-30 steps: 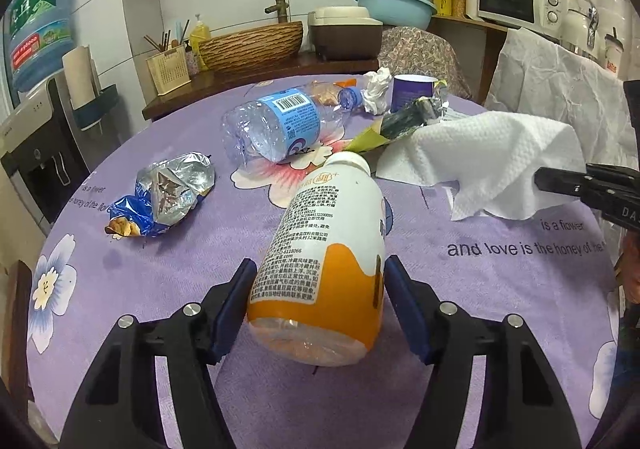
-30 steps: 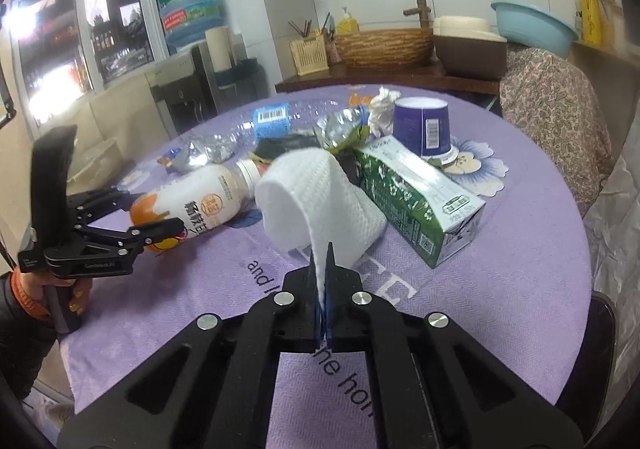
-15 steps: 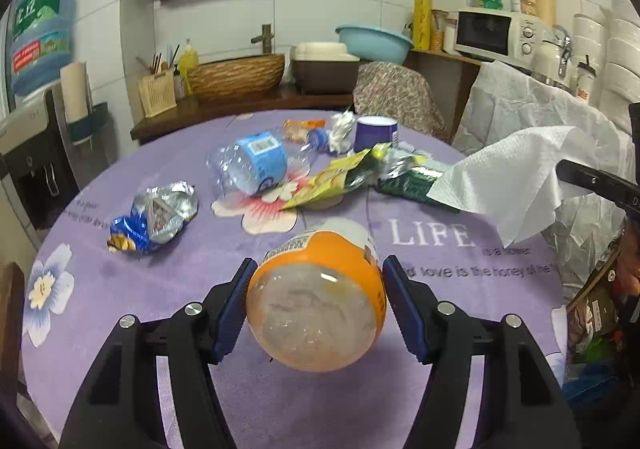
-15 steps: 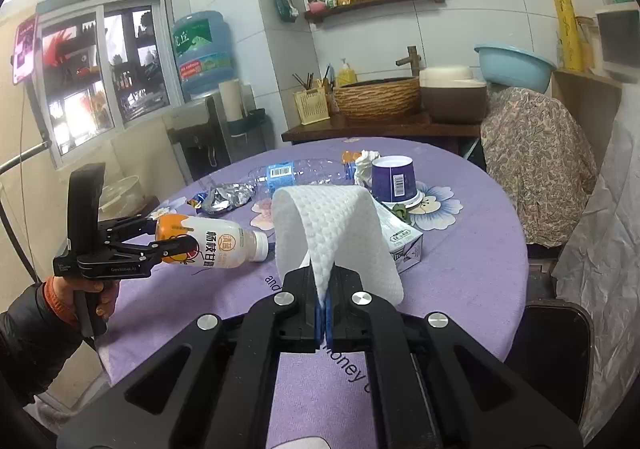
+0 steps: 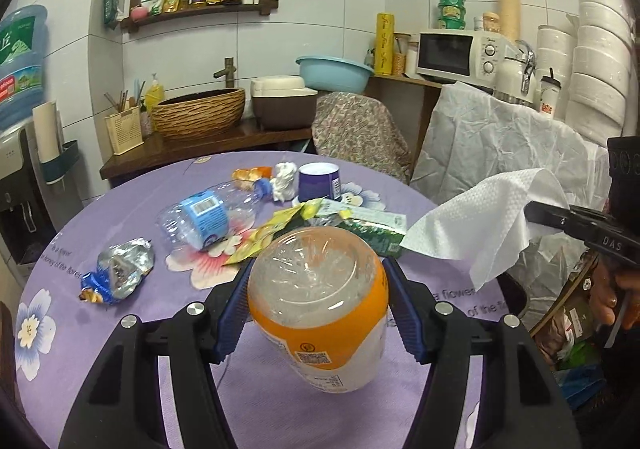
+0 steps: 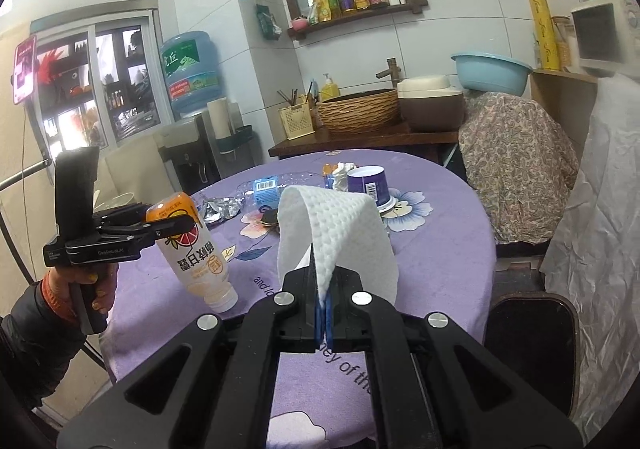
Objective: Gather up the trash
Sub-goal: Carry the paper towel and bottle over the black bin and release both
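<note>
Two items are already in hand, both lifted clear of the desk (image 5: 132,329). The left hand-held gripper (image 5: 316,313) is clamped across the body of the orange-and-white drink bottle (image 5: 320,309); seen from the right wrist, the bottle's (image 6: 192,249) long axis runs steeply downward, cap end low and toward the desk's near edge, base uppermost. The right hand-held gripper (image 6: 323,313) has its jaws pressed together on one edge of the white paper towel (image 6: 336,233), which arches up and forward from the grip, hanging over the desk's right edge.

A dark opening with mixed contents (image 5: 568,341) shows low beyond the right edge; judged to be the waste receptacle, though partly hidden. If so, it lies nearer the right hand, so the towel goes first and the bottle must cross over.

Remaining on the desk: a clear bottle (image 5: 204,217), a foil wrapper (image 5: 120,273), a green carton (image 5: 368,229), a purple cup (image 5: 320,181).
</note>
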### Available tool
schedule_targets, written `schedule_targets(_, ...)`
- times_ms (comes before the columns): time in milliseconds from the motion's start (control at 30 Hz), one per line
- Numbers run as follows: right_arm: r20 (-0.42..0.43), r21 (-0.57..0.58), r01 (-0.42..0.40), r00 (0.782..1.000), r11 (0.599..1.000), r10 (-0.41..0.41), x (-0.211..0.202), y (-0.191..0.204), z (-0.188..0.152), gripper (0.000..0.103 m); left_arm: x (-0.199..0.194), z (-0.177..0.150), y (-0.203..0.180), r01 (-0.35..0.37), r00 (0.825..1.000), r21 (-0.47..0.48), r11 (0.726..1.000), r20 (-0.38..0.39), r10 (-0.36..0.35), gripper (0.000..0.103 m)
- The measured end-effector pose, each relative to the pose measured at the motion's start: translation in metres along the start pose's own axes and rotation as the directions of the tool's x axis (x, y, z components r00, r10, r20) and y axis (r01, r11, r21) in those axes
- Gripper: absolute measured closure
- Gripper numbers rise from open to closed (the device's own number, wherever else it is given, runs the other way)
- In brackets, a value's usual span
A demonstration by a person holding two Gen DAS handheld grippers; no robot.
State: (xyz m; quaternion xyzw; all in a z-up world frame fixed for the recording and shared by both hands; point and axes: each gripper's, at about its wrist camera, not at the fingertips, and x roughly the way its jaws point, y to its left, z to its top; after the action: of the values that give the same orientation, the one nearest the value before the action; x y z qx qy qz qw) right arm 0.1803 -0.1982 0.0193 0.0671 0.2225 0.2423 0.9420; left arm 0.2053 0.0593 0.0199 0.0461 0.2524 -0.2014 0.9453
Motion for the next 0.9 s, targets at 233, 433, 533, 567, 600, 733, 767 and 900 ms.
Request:
schedule_targets(233, 0.033, 0.046, 0.035, 0.999, 0.998, -0.037, -0.022, -0.024, 0.003, 0.101, 0.010, 0.020, -0.026, 0.054, 0.998, 0.033, 0.998, 0.018, -0.055, 0.041)
schedule_targets(433, 0.088, 0.065, 0.164, 0.982, 0.984, -0.169, -0.055, -0.057, 0.018, 0.101, 0.027, 0.058, -0.066, 0.138, 0.988, 0.088, 0.986, 0.053, -0.143, 0.041)
schedule_targets(533, 0.099, 0.105, 0.247, 0.961, 0.963, -0.257, -0.072, -0.083, 0.023, 0.101, 0.043, 0.075, -0.089, 0.191, 0.979, 0.103, 0.976, 0.058, -0.198, 0.041)
schedule_targets(567, 0.094, 0.108, 0.290, 0.949, 0.951, -0.300, -0.076, -0.092, 0.023, 0.101, 0.051, 0.081, -0.099, 0.215, 0.973, 0.104, 0.971, 0.058, -0.221, 0.041)
schedule_targets(600, 0.079, 0.121, 0.327, 0.938, 0.937, -0.337, -0.077, -0.104, 0.021, 0.101, 0.058, 0.084, -0.107, 0.230, 0.970, 0.107, 0.967, 0.056, -0.237, 0.041)
schedule_targets(733, -0.007, 0.218, 0.400, 0.913, 0.890, -0.408, -0.075, -0.150, -0.002, 0.101, 0.098, 0.092, -0.156, 0.302, 0.952, 0.117, 0.946, 0.022, -0.307, 0.041)
schedule_targets(767, -0.030, 0.227, 0.426, 0.902, 0.876, -0.431, -0.073, -0.159, -0.012, 0.101, 0.109, 0.092, -0.169, 0.315, 0.948, 0.119, 0.942, 0.010, -0.318, 0.041)
schedule_targets(900, -0.133, 0.304, 0.465, 0.885, 0.831, -0.447, -0.060, -0.200, -0.057, 0.101, 0.158, 0.087, -0.220, 0.355, 0.935, 0.103, 0.929, -0.048, -0.352, 0.041)
